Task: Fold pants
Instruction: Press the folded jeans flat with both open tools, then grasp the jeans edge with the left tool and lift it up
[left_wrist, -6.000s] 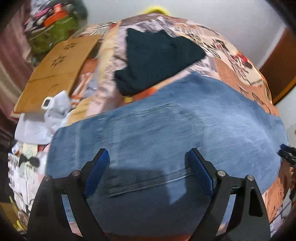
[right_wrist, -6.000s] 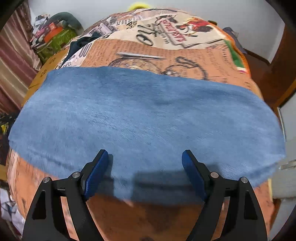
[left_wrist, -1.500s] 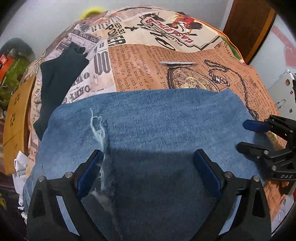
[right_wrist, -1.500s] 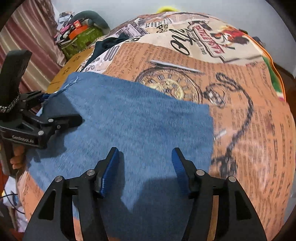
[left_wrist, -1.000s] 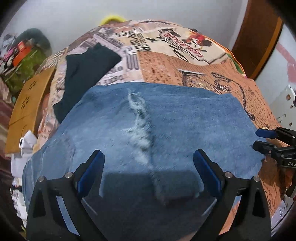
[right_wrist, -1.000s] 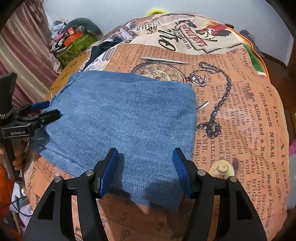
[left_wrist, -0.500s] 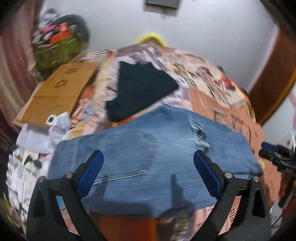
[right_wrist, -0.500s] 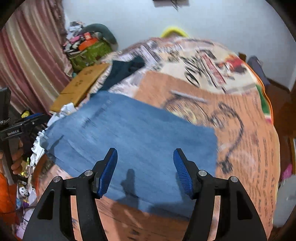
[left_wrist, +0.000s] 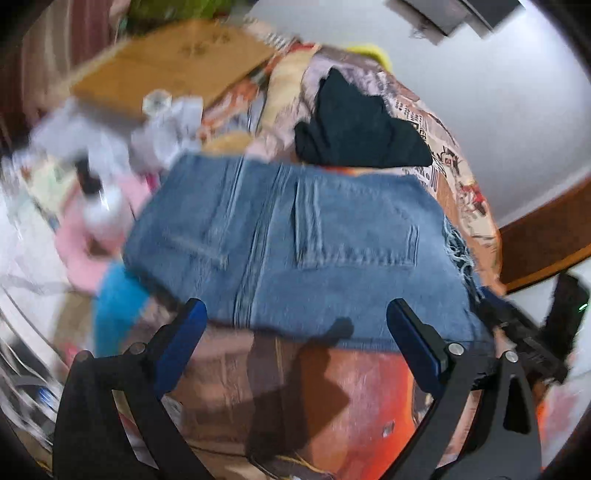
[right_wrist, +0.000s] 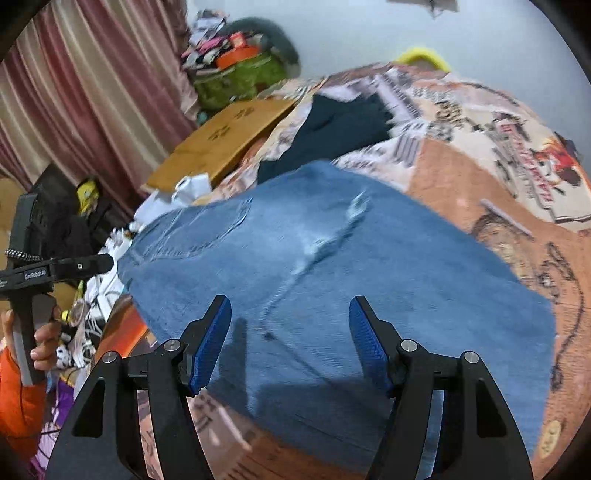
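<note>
The blue jeans lie folded on the printed bed cover, waist end and a back pocket towards the left wrist view. A frayed tear crosses the denim in the right wrist view. My left gripper hangs open just short of the jeans' near edge, with nothing between its fingers. My right gripper hovers over the near part of the jeans; its jaws are opening and the cloth lies below them, not pinched. The left gripper shows at the jeans' left end, held by a hand.
A black garment lies on the bed beyond the jeans. A cardboard sheet, white clutter and bags crowd the left side by a curtain. The right gripper shows blurred at the jeans' right corner.
Both views have swung towards the waist end of the jeans and drawn back. The left view has rolled, so the back pocket now shows. The right jaws stand a little wider.
</note>
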